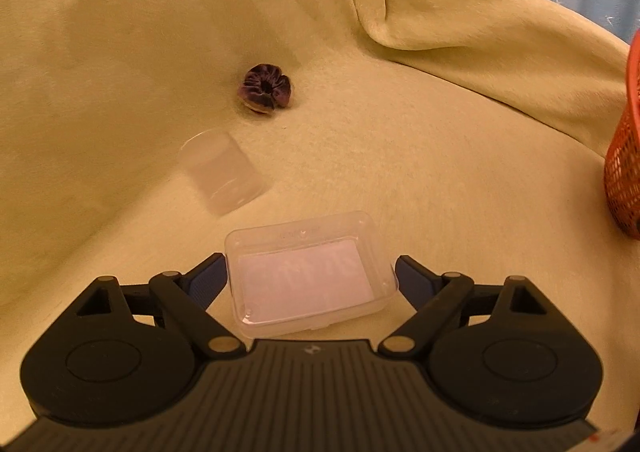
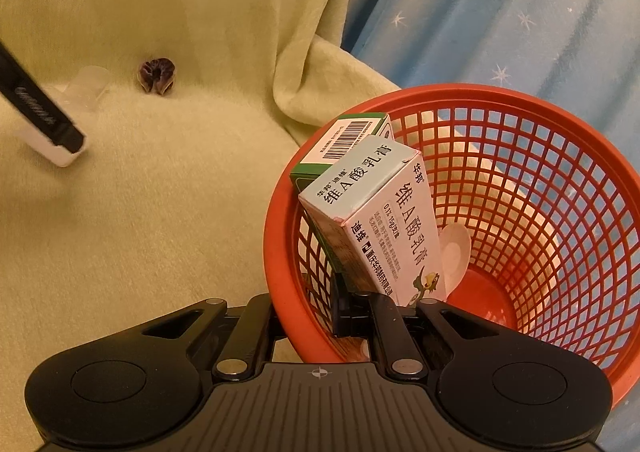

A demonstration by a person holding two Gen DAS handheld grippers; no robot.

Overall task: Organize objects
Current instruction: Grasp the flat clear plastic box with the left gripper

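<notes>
Left hand-held gripper jaws apart, straddling clear box — long axis across the gap — right one clamped on basket rim.

Your left claw straddles the lidded box on the blanket; beyond it lie a cup, then a scrunchie. Right, two cartons lean in the basket.

Green blanket bears scrunchie, clear box, cup, basket.

Blanket and curtain under warm light

A pale yellow-green blanket fills the frame, folded upper right; a blue star-printed curtain hangs behind, upper right.
</notes>
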